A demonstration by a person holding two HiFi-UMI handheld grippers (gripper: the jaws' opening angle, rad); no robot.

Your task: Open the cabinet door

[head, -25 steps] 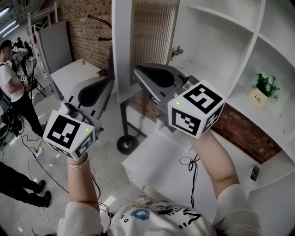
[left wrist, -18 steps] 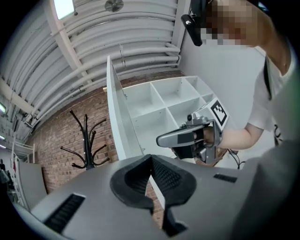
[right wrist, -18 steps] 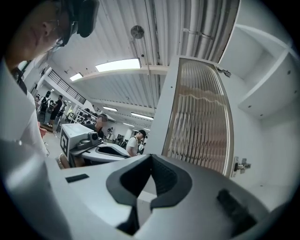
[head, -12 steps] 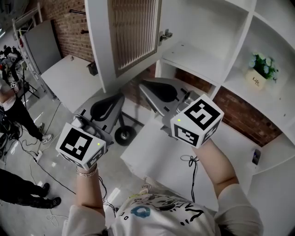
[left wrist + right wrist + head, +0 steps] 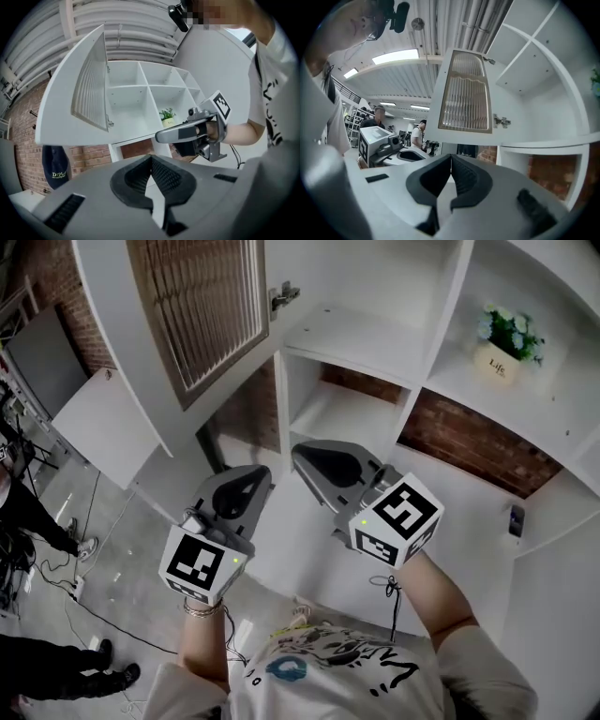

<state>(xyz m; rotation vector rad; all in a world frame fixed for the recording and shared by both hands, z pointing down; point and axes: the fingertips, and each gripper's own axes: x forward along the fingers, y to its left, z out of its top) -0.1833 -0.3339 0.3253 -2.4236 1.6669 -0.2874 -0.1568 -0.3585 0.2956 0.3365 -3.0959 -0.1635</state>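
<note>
The white cabinet door (image 5: 187, 324) with a ribbed glass pane stands swung open at the upper left, hanging on its hinge (image 5: 284, 296). It also fills the upper part of the left gripper view (image 5: 89, 93) and the right gripper view (image 5: 466, 93). My left gripper (image 5: 251, 479) is below the door, shut and empty, its pads meeting at the tip (image 5: 151, 159). My right gripper (image 5: 307, 456) is beside it in front of the lower shelves, also shut on nothing (image 5: 451, 157). Neither touches the door.
The white shelf unit (image 5: 375, 343) has open compartments; a small potted plant (image 5: 502, 348) stands in the upper right one and a small dark device (image 5: 517, 518) lies lower right. People (image 5: 28, 512) and floor cables (image 5: 56, 568) are at the left. A brick wall (image 5: 469, 451) shows behind.
Both grippers have dropped away from the open door and come closer together. The door and shelves sit higher and further left in the head view.
</note>
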